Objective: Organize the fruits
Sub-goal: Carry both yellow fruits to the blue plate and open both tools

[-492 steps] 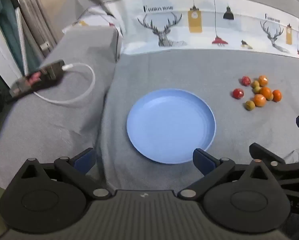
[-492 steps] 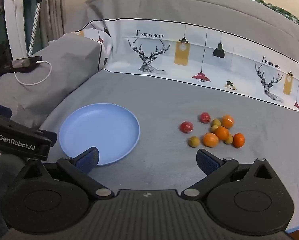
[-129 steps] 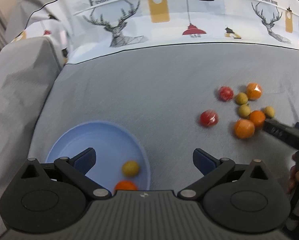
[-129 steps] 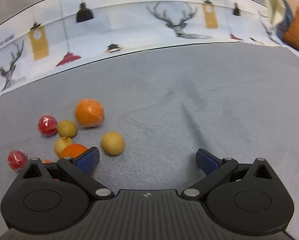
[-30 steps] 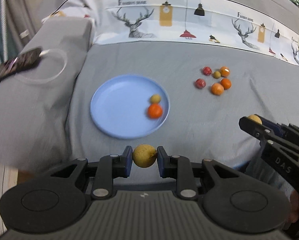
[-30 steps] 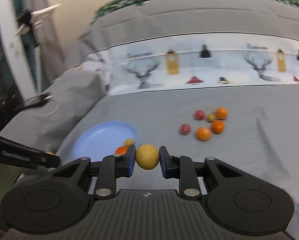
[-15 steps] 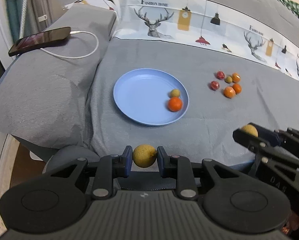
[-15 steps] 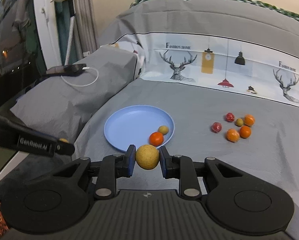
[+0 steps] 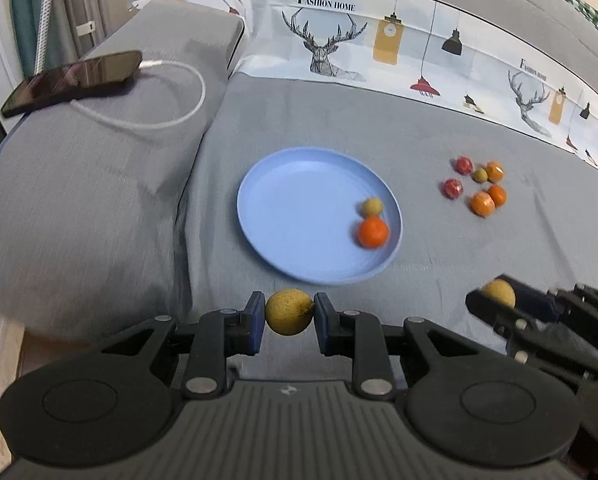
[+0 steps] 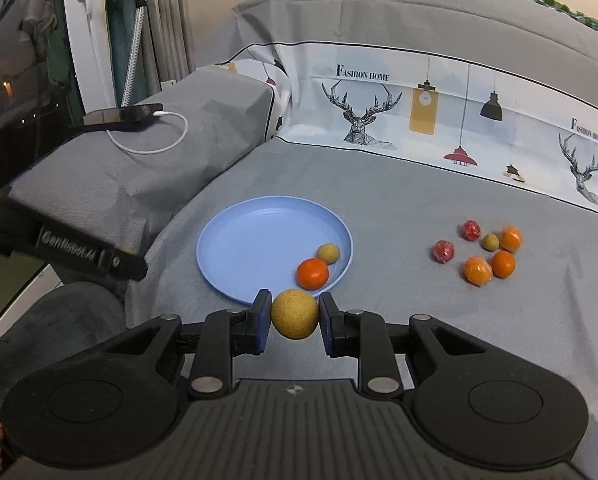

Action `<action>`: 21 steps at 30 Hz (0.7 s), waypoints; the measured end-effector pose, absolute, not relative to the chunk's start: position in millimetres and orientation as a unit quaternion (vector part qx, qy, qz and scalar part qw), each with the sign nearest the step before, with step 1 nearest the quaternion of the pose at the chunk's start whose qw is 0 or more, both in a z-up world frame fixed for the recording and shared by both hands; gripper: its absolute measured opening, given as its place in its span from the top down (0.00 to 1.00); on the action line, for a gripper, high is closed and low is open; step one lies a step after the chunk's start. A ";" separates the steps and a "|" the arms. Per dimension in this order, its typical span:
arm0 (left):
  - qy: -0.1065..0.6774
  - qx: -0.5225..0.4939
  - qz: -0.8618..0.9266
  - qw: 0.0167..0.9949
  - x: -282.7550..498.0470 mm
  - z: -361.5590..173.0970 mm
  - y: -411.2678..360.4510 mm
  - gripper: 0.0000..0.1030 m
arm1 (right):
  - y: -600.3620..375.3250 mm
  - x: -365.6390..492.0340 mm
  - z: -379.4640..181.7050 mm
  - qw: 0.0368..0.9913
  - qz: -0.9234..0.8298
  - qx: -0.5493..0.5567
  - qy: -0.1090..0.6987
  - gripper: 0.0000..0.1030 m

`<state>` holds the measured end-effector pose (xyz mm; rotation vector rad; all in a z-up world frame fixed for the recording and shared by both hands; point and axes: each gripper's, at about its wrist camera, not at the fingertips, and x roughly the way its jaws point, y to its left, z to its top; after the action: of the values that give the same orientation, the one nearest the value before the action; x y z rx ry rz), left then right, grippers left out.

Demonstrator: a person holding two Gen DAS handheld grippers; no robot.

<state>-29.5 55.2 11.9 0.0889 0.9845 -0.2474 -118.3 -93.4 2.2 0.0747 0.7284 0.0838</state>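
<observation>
Both grippers, L [image 9: 289, 312] & R [image 10: 294, 319], each clamp a yellow fruit; lower over plate [image 9: 283, 184] at frame center before releasing.

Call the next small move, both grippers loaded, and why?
Probably carry the left gripper forward over the blue plate and release its yellow fruit. The plate holds just two fruits, with bare space left; the right gripper can follow.
</observation>
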 end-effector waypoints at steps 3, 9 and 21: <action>0.467 0.046 -0.118 0.875 -9.6 10.2 47.6 0.72 | -91.1 -103.4 -2.1 0.933 0.044 0.029 0.355 0.74; 0.465 0.050 -0.118 0.876 32.5 3.1 33.2 0.72 | -87.7 -65.5 -15.2 0.931 0.047 0.024 0.360 0.74; 0.473 0.065 -0.110 0.872 91.8 -30.1 26.5 0.72 | -81.9 -2.6 -44.8 0.925 0.056 0.018 0.374 0.74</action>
<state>91.8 26.5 -30.1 0.1350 0.9895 -0.2301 -2.6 -81.9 -44.8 0.0377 0.7678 0.1143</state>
